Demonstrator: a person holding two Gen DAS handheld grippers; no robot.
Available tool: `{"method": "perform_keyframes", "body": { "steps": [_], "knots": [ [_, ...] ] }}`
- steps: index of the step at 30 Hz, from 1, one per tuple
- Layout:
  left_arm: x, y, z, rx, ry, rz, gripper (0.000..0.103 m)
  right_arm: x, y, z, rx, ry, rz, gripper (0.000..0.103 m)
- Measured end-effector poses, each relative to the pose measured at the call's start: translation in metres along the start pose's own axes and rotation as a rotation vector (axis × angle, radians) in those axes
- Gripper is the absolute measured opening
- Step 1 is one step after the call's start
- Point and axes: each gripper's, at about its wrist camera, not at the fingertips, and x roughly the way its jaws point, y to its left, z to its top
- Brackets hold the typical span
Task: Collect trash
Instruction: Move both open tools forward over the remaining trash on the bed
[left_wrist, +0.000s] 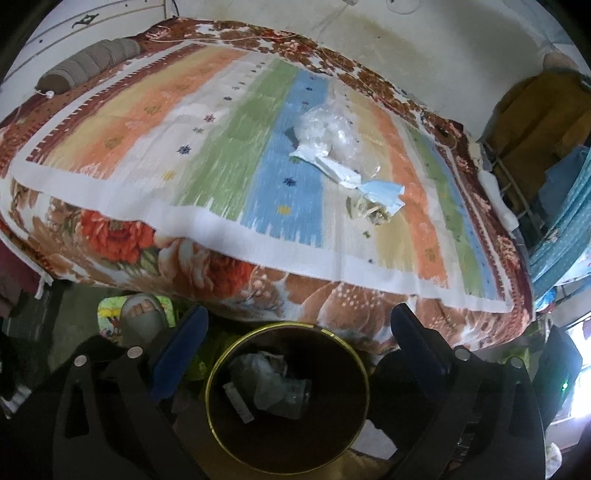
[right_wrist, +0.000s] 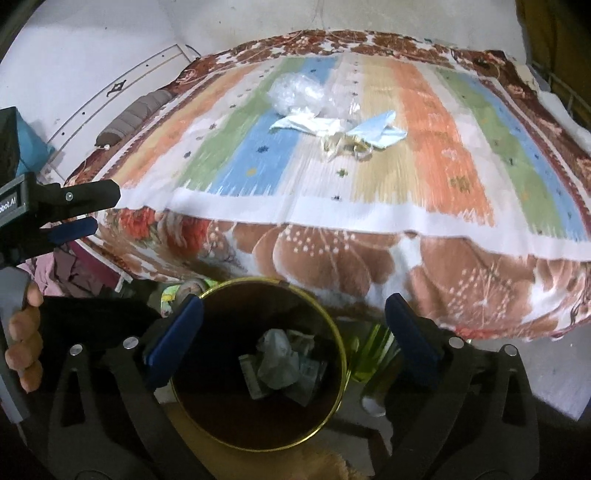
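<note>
A dark bin with a gold rim stands on the floor against the bed, and crumpled plastic and paper lie inside it. My left gripper hangs open over the bin with nothing between its blue pads. My right gripper is also open and empty above the same bin. On the striped bedspread lies a trash pile: a clear plastic bag, white paper, a blue face mask and a crumpled wrapper. The left gripper also shows at the left of the right wrist view.
A foot in a sandal stands left of the bin. A brown bolster lies at the bed's far left. A wire rack with clothes stands at the bed's right end. A hand holds the left gripper's handle.
</note>
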Motion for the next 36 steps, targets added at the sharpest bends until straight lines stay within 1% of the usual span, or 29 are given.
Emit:
{"method": "perform_keyframes", "body": {
  "steps": [3, 5, 10, 14, 16, 21, 23, 26, 30, 33, 36],
  "knots": [
    [0.003, 0.002, 0.008, -0.019, 0.019, -0.016, 0.097, -0.002, -0.001, 0.008, 0.000, -0.009, 0.007, 0.094],
    [0.008, 0.004, 0.014, -0.040, 0.046, -0.032, 0.097, -0.001, -0.001, 0.014, -0.010, -0.011, 0.011, 0.094],
    [0.026, 0.001, 0.033, -0.027, 0.107, -0.039, 0.097, -0.003, 0.001, 0.035, -0.077, -0.032, -0.031, 0.094],
    [0.033, -0.001, 0.052, -0.017, 0.106, -0.049, 0.097, -0.003, -0.006, 0.052, -0.089, -0.047, -0.037, 0.094],
    [0.040, -0.001, 0.060, -0.027, 0.115, -0.064, 0.097, -0.002, -0.009, 0.058, -0.089, -0.057, -0.048, 0.094],
    [0.053, -0.004, 0.072, -0.058, 0.141, -0.119, 0.097, 0.001, -0.011, 0.072, -0.113, -0.062, -0.025, 0.094],
    [0.057, -0.006, 0.077, -0.058, 0.136, -0.131, 0.097, 0.003, -0.011, 0.078, -0.134, -0.071, -0.058, 0.094],
    [0.061, -0.007, 0.083, -0.066, 0.131, -0.142, 0.096, 0.009, -0.014, 0.086, -0.134, -0.067, -0.054, 0.094],
    [0.073, -0.004, 0.095, -0.095, 0.135, -0.182, 0.096, 0.016, -0.019, 0.096, -0.142, -0.064, -0.069, 0.094],
    [0.082, -0.003, 0.103, -0.096, 0.136, -0.201, 0.096, 0.022, -0.022, 0.101, -0.148, -0.064, -0.074, 0.093],
    [0.088, 0.000, 0.110, -0.103, 0.120, -0.208, 0.096, 0.027, -0.022, 0.107, -0.183, -0.067, -0.084, 0.093]
  ]
}}
